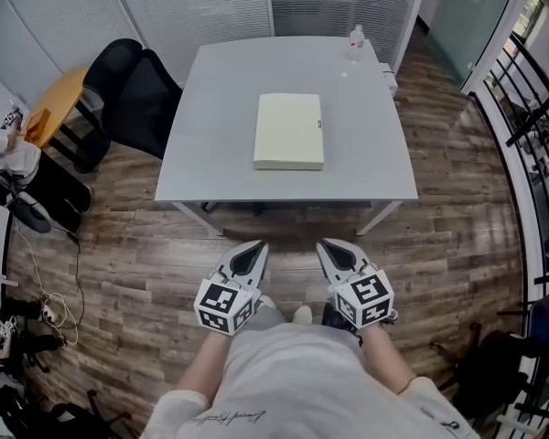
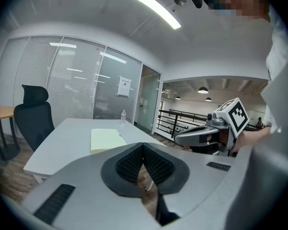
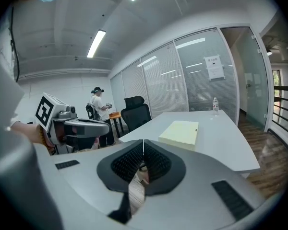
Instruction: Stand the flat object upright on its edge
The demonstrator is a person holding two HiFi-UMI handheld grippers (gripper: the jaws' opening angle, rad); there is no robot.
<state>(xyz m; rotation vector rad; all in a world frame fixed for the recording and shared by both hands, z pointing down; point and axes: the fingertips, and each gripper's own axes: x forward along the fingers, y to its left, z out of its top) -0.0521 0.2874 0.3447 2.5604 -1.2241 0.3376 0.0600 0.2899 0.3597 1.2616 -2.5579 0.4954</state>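
Note:
A pale yellow flat box [image 1: 289, 131] lies flat in the middle of the grey table [image 1: 210, 167]. It also shows in the left gripper view as the box [image 2: 105, 139] and in the right gripper view as the box [image 3: 180, 132]. Both grippers hang over the wooden floor, short of the table's near edge. My left gripper [image 1: 254, 250] is shut with nothing in it, its tips meeting [image 2: 143, 145]. My right gripper [image 1: 328, 247] is shut and empty too, jaws closed together [image 3: 143, 142]. Neither touches the box.
A clear bottle [image 1: 356, 37] stands at the table's far right corner. Black office chairs [image 1: 133, 94] sit left of the table beside an orange round table [image 1: 53, 106]. A railing [image 1: 540, 135] runs along the right. A person [image 3: 100, 110] stands far off.

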